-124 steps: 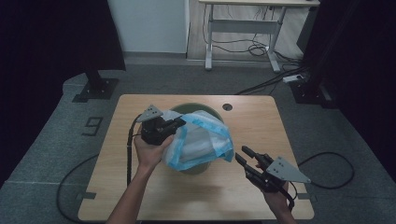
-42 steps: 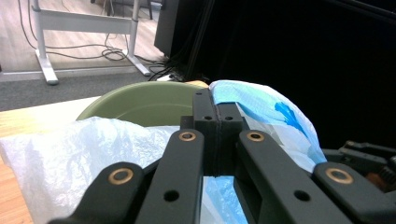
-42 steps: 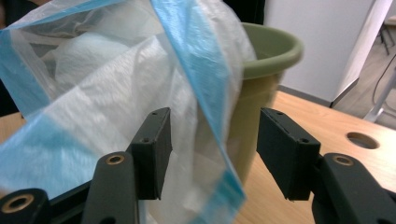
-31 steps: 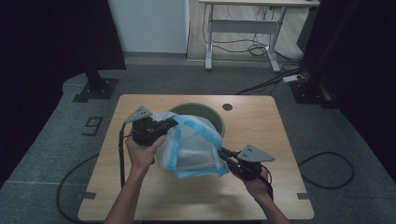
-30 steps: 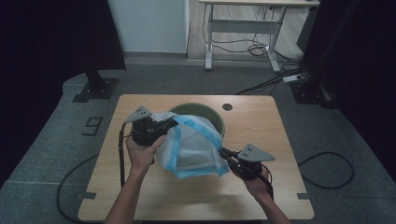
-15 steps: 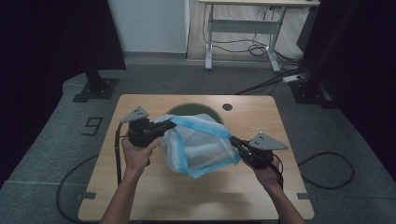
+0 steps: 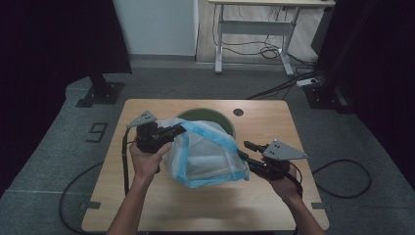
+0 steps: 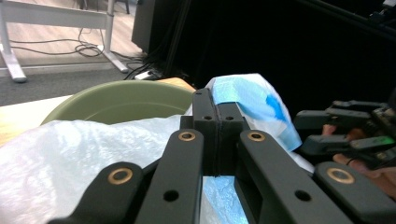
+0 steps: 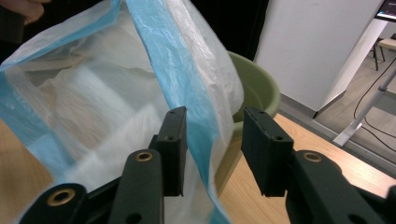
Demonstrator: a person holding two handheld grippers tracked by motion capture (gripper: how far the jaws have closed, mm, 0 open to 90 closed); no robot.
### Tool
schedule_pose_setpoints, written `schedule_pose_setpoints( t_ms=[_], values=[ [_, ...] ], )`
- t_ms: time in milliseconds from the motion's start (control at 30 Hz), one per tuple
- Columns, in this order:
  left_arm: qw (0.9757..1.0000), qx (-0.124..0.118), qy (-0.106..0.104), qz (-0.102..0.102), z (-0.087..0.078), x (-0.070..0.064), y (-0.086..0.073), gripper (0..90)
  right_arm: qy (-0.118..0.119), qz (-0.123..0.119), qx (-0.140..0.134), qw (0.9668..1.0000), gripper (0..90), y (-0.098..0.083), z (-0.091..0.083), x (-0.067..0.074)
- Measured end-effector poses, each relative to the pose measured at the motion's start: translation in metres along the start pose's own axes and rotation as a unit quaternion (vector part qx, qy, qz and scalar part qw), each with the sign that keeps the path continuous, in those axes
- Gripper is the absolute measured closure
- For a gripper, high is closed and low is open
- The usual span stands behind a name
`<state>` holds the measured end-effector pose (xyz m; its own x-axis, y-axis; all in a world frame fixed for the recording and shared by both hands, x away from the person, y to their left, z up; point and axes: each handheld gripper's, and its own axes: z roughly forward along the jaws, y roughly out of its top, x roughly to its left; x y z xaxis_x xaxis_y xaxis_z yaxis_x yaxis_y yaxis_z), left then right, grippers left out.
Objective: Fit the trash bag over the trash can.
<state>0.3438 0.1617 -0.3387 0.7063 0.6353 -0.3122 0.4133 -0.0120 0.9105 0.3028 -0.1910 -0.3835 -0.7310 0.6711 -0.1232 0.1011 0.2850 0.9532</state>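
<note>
Looks about halfway: the blue-edged plastic bag (image 7: 208,156) hangs over the green basin (image 7: 222,122), left gripper (image 7: 178,130) clamped on its rim, right gripper (image 9: 212,154) just opening, rim loose between its jaws, so lining's still left.

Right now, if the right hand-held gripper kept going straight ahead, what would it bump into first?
Probably the plastic bag: its blue edge already hangs between the right hand-held gripper's jaws, which have just been opening. Behind it sits the green bowl, though depth is hard to judge.
</note>
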Motion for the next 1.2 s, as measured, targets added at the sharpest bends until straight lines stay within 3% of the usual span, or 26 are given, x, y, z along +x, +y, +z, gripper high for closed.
schedule_pose_setpoints(
  t_ms=[200, 300, 367, 467, 600, 667, 733, 800, 1000, 1133, 1200],
  values=[
    [1.0, 0.003, -0.001, 0.001, 0.001, 0.002, 0.002, 89.2, 0.011, -0.001, 0.011, 0.9999, 56.4, -0.001, 0.009, 0.013],
    [1.0, 0.005, -0.001, 0.002, 0.002, 0.003, 0.002, 89.3, -0.005, -0.017, 0.01, 0.9998, 56.4, 0.002, 0.01, 0.022],
    [0.9999, 0.011, -0.001, 0.005, 0.005, 0.002, 0.001, 89.3, -0.021, -0.026, 0.014, 0.9993, 59.7, 0.004, 0.012, 0.023],
    [0.9998, 0.014, -0.002, 0.014, 0.004, -0.001, 0.002, 89.3, -0.037, -0.02, 0.01, 0.9991, 71.0, 0.005, 0.015, 0.015],
    [0.9996, 0.018, 0.0, 0.022, 0.004, -0.003, 0.006, 89.3, -0.044, -0.016, 0.027, 0.9986, 85.4, 0.002, 0.021, 0.006],
    [0.9997, 0.016, -0.001, 0.021, 0.005, -0.003, 0.008, 89.3, -0.049, -0.011, 0.021, 0.9985, 88.6, 0.001, 0.021, 0.004],
    [0.9995, 0.018, 0.001, 0.026, 0.005, -0.004, 0.01, 89.3, -0.039, -0.01, 0.012, 0.9991, 87.3, 0.002, 0.019, 0.003],
    [0.9995, 0.017, 0.002, 0.026, 0.006, -0.005, 0.01, 89.4, -0.038, -0.017, 0.003, 0.9991, 73.1, 0.003, 0.017, 0.006],
    [0.9992, 0.028, 0.003, 0.028, 0.01, -0.006, 0.007, 89.4, -0.032, -0.023, -0.004, 0.9992, 57.9, 0.003, 0.018, 0.022],
    [0.9994, 0.025, 0.0, 0.025, 0.011, -0.007, 0.007, 89.4, -0.057, -0.029, 0.004, 0.9979, 56.2, 0.004, 0.024, 0.028],
    [0.9995, 0.023, -0.002, 0.023, 0.01, -0.007, 0.008, 89.4, -0.067, -0.021, 0.013, 0.9974, 59.9, 0.002, 0.026, 0.025]
  ],
)
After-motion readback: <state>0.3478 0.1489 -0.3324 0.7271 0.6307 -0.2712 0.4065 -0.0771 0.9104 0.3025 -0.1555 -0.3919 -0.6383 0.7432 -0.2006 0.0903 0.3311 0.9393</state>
